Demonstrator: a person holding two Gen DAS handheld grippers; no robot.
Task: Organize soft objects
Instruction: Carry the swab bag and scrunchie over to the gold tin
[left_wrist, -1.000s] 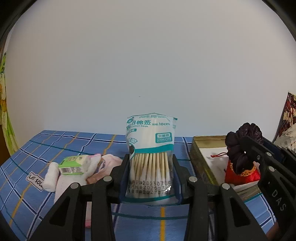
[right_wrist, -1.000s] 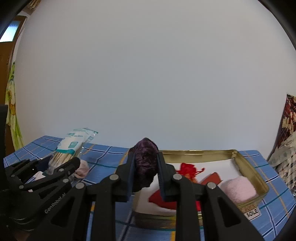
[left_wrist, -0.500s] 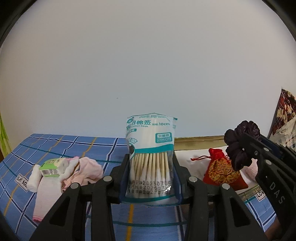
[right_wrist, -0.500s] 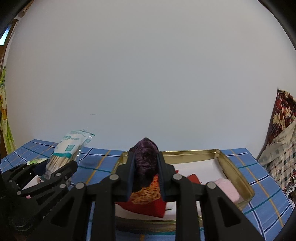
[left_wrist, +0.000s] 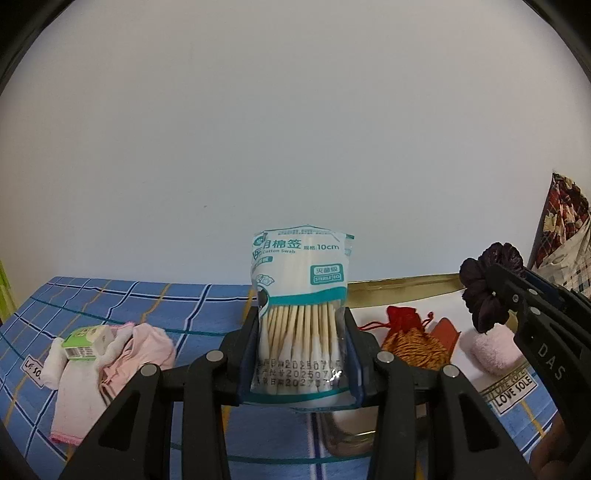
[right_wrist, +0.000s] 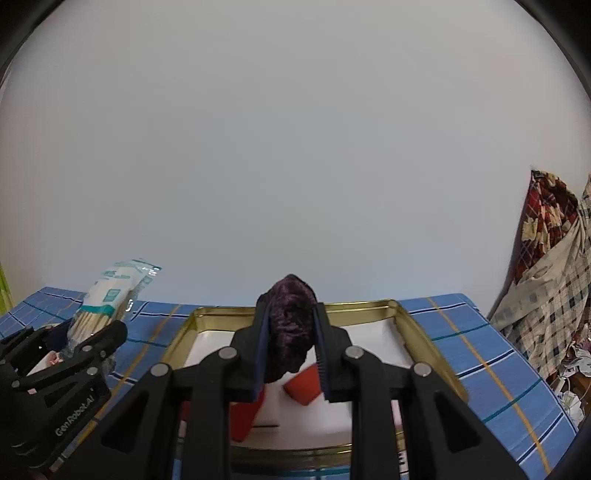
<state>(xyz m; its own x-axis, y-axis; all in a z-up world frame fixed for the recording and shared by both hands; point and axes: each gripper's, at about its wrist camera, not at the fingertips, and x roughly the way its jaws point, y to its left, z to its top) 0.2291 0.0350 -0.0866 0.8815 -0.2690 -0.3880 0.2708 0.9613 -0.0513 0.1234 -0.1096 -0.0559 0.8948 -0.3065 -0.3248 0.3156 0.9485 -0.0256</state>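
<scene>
Left gripper (left_wrist: 301, 354) clamped on upright swab pack (left_wrist: 301, 314), right gripper (right_wrist: 291, 354) clamped on purple scrunchie (right_wrist: 291, 325) above gold tin (right_wrist: 424, 332) (white-lined), only left view shows pink cloths (left_wrist: 110, 354) far left, pouch (left_wrist: 413, 339) and puff (left_wrist: 487, 349) inside tin.

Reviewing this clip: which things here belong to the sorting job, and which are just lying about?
Job:
cotton swab pack in left gripper
purple scrunchie in right gripper
gold tin
red pouch
pink puff
pink cloths

Lying about:
plaid fabric
</scene>
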